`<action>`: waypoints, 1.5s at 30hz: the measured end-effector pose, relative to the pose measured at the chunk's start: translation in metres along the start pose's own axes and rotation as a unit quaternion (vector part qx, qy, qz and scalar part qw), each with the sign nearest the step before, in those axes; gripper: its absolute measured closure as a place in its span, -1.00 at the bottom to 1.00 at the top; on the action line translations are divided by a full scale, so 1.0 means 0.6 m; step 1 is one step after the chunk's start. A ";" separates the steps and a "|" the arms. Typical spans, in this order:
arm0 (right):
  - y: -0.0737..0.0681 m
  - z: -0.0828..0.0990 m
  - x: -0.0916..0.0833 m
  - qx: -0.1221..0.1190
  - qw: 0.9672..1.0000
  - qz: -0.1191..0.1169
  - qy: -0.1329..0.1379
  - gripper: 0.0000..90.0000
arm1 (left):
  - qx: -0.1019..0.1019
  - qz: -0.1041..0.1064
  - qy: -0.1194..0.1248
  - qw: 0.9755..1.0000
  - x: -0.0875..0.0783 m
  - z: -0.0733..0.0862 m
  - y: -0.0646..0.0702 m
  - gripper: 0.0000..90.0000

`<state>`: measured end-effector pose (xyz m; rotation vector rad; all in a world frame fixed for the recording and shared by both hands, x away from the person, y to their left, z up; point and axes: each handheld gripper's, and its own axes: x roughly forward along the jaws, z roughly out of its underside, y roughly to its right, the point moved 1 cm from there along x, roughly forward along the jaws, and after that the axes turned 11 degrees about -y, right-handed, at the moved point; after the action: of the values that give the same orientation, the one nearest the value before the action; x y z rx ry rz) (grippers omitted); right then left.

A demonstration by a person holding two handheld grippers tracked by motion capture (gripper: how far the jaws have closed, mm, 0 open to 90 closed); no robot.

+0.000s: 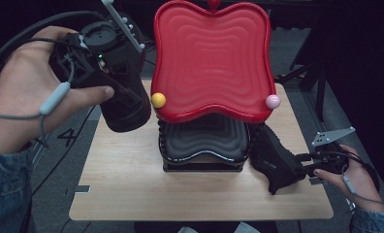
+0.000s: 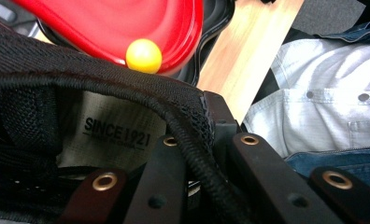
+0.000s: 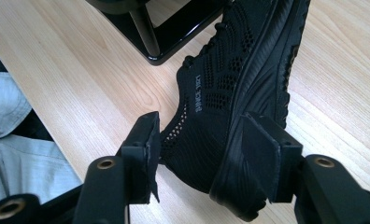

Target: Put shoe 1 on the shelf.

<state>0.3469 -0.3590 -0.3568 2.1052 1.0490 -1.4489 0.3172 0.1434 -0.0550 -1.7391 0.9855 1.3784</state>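
A pale wooden table (image 1: pixel 132 184) sits in a dark room, and on it stands a black rack with a red tray (image 1: pixel 212 58) on top and a black tray (image 1: pixel 204 138) under it. The left gripper (image 1: pixel 124 94), held up by the left hand (image 1: pixel 20 97), grips the soft collar of a black shoe (image 1: pixel 127 109) beside the tray's yellow ball (image 1: pixel 158 100); mesh shoes look light and bendy, so the firm heel or rim seems best to hold. Low at the right, the right gripper (image 3: pixel 199 154) in the right hand (image 1: pixel 350 177) squeezes the heel of the other shoe (image 3: pixel 234 93), which rests on the table next to the rack
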 end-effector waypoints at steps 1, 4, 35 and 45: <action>-0.001 0.000 -0.001 0.000 1.000 -0.001 0.000 0.07 | 0.004 -0.003 -0.004 1.000 -0.002 -0.004 0.002 0.95; 0.000 0.000 -0.002 -0.001 1.000 -0.002 0.002 0.07 | 0.011 -0.013 -0.011 1.000 -0.009 -0.019 0.011 0.95; 0.007 0.019 -0.012 -0.009 1.000 0.006 0.013 0.06 | 0.065 -0.030 0.017 0.997 0.008 -0.200 0.023 0.94; 0.007 0.024 -0.014 -0.008 1.000 0.007 0.015 0.06 | 0.070 -0.041 0.017 0.997 0.027 -0.221 0.001 0.94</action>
<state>0.3394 -0.3743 -0.3553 2.1244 1.0515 -1.4023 0.3783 0.0252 -0.0459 -1.6836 0.9937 1.2032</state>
